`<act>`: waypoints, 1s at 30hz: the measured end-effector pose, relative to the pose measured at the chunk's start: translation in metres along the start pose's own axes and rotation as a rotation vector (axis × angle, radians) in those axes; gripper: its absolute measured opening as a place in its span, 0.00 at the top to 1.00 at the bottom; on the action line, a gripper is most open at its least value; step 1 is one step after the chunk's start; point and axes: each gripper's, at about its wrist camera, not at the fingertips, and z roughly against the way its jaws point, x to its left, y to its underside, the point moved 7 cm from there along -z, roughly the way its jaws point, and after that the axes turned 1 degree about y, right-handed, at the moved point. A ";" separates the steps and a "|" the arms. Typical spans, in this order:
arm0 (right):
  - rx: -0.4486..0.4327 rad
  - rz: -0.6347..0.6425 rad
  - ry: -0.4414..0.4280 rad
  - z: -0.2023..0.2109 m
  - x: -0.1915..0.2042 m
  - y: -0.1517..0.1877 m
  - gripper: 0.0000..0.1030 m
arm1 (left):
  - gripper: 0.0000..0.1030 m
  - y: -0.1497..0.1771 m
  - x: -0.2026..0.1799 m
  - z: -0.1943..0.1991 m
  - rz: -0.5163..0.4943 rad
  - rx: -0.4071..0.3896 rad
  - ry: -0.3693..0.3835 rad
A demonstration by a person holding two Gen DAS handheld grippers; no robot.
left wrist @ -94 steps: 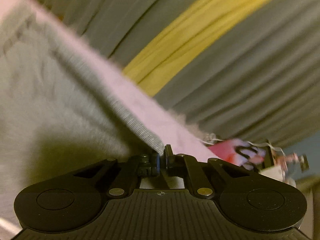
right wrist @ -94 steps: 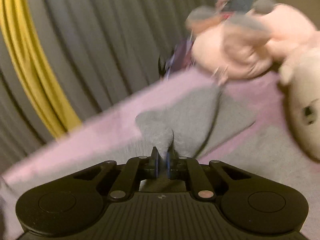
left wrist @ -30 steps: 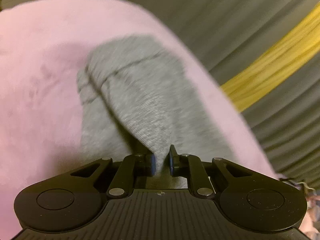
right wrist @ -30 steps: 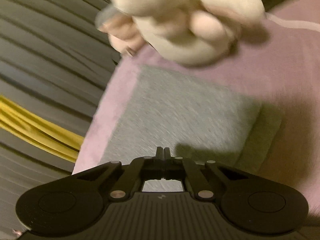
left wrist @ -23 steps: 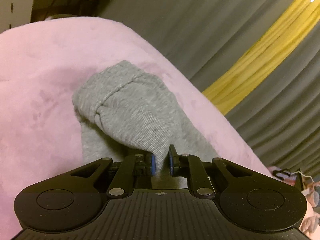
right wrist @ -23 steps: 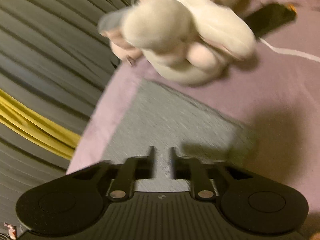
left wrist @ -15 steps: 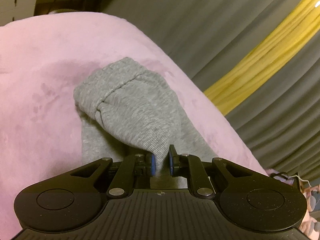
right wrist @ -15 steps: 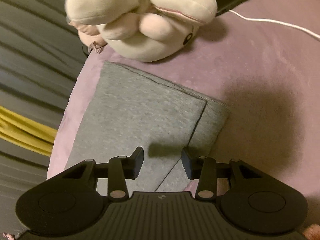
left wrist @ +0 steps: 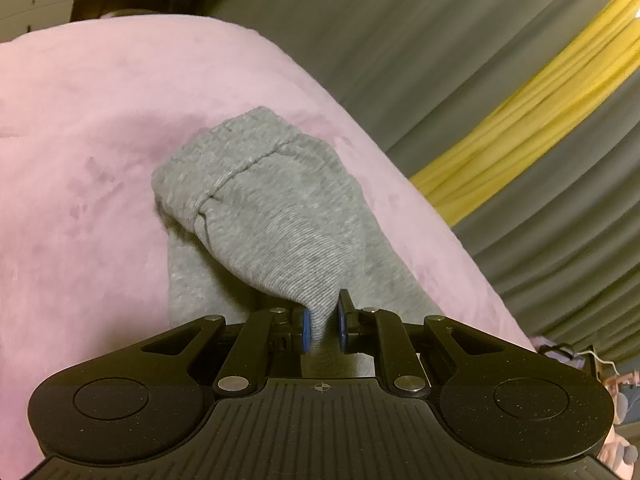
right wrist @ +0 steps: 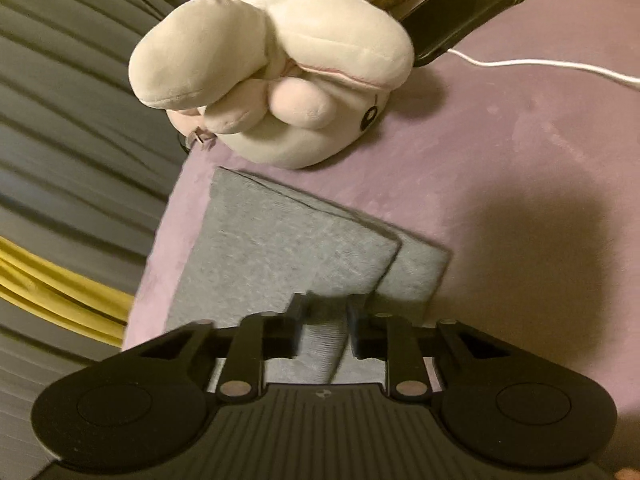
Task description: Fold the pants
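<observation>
Pinching a bunched fold of the gray pants (left wrist: 276, 216) is the left gripper (left wrist: 323, 326), its blue pads (left wrist: 306, 328) pressed onto the cloth from both sides, with the cuffed end humped up toward 11 o'clock from the jaws. The pants are laid on a pink blanket (left wrist: 80, 140) that fills the left wrist view from 9 to 12 o'clock; gray curtains (left wrist: 440, 40) with a yellow stripe (left wrist: 520, 128) are seen at 1 to 3 o'clock. In the right wrist view the pants (right wrist: 280, 248) are seen folded into a flat stack, an upper layer stepped back from a lower one at 3 o'clock. The right gripper (right wrist: 323, 320) is held over the near edge of that stack, jaws spread partway and just closing a little, with gray cloth seen in the gap but not pressed by the blurred fingers (right wrist: 298, 316). A plush toy (right wrist: 280, 72) is set at 12 o'clock, just beyond the stack. A dark phone (right wrist: 460, 8) and white cable (right wrist: 540, 66) are lying at 1 to 2 o'clock.
</observation>
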 end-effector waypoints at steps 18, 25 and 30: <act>-0.032 0.031 -0.114 0.008 0.024 -0.001 0.94 | 0.86 -0.012 -0.001 0.016 0.033 -0.009 0.060; -0.099 0.109 -0.053 0.032 0.014 -0.003 0.94 | 0.85 0.005 0.031 0.015 0.035 0.032 -0.011; -0.003 0.143 0.119 0.005 -0.006 0.003 0.86 | 0.71 0.020 0.046 0.005 0.063 0.059 -0.151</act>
